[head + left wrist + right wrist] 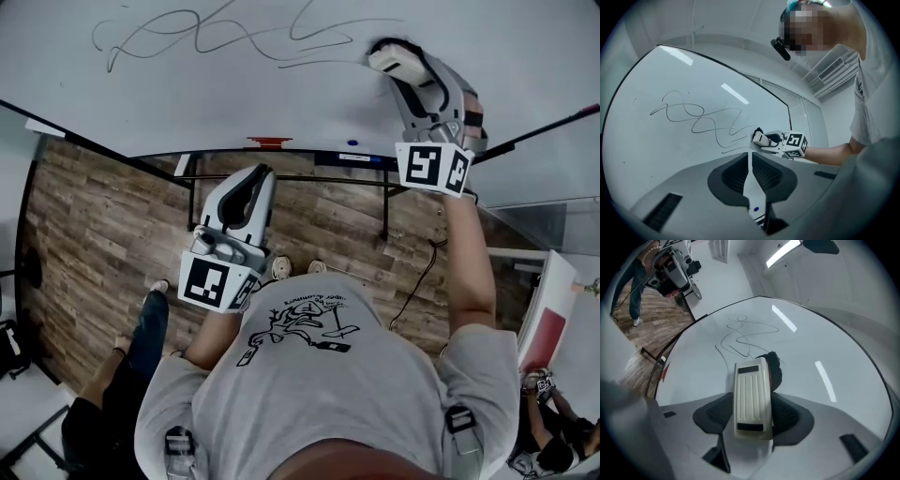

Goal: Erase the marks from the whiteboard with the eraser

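The whiteboard (811,348) is smooth and glossy, with bright reflections. The eraser (750,390) has a cream, ribbed, matt plastic back and a dark, fuzzy felt pad (775,365). My right gripper (752,409) and left gripper (750,169) are matt grey plastic, the jaws' inner faces dark and finely ridged. The floor (103,225) looks like grained wood; my shirt (309,403) is soft grey cloth.

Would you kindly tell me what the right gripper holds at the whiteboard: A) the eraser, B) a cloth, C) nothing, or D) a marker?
A: in the right gripper view, the right gripper has its jaws clamped on the ribbed white eraser, dark pad toward the whiteboard near the marks.
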Demonstrator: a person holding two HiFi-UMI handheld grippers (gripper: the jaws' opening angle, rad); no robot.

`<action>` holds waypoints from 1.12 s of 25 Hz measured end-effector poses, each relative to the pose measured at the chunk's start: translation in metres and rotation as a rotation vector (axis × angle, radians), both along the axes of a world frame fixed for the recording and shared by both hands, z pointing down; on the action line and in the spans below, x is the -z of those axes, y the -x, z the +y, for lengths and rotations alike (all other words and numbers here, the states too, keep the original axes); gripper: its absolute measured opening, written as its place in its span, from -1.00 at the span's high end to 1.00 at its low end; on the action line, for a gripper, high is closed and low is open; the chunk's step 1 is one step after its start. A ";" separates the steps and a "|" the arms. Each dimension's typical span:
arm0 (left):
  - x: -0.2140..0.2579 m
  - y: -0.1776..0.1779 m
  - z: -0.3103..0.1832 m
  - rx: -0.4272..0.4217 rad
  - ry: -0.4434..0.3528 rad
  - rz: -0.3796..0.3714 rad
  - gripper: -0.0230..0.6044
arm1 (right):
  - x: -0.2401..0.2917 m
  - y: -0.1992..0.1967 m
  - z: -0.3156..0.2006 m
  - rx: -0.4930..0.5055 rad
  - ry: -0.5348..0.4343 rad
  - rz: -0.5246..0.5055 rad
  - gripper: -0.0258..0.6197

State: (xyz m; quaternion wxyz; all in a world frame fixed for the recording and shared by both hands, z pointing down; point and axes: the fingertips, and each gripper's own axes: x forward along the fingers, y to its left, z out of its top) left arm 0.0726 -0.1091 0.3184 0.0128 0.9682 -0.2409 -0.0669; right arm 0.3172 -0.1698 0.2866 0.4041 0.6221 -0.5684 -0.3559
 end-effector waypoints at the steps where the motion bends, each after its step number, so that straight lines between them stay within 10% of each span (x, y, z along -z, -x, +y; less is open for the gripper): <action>1: -0.001 0.001 0.000 0.002 0.002 -0.002 0.79 | -0.006 0.001 -0.001 0.003 0.007 0.006 0.12; 28: -0.012 0.012 0.002 0.028 0.021 -0.029 0.79 | -0.160 0.018 -0.008 0.105 0.148 0.109 0.11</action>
